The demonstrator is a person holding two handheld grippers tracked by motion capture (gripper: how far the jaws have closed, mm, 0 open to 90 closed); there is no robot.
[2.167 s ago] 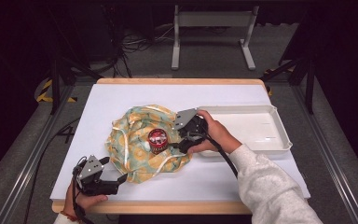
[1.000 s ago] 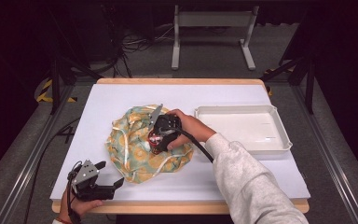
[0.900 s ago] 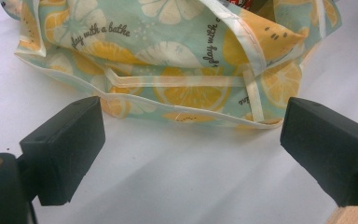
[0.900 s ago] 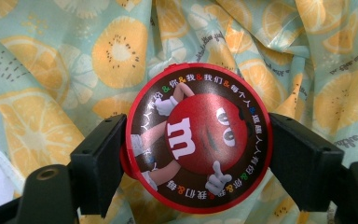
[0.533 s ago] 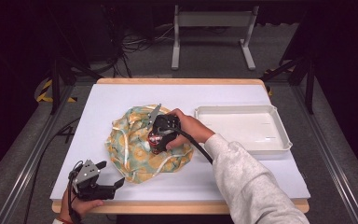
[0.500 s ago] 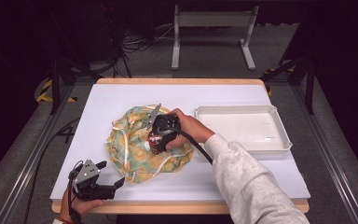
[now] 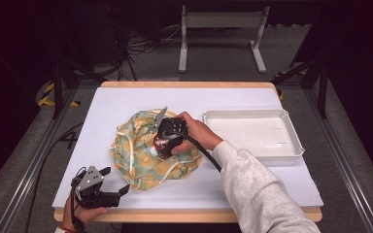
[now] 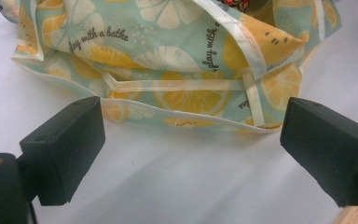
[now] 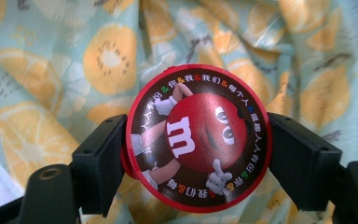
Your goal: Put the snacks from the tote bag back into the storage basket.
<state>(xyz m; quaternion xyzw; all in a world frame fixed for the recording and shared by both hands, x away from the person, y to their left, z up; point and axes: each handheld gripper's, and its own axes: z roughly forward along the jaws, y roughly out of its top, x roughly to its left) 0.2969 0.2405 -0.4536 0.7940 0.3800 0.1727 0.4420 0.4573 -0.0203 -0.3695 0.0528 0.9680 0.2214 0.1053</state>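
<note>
At the worktop's near left corner the left hand-held gripper [image 7: 110,190] waits spread and empty, while mid-worktop the right hand-held gripper [image 9: 193,154] pinches the round red candy tin [image 9: 198,137] on the crumpled lemon-print cloth [image 7: 148,158], unmoved toward the empty white plastic tray [image 7: 291,145] by the right edge.

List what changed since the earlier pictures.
The right gripper moved left from beside the white tray onto the lemon-print cloth; its jaws have just been closing and now clamp the round red tin. The left gripper, cloth and tray stayed put.
</note>
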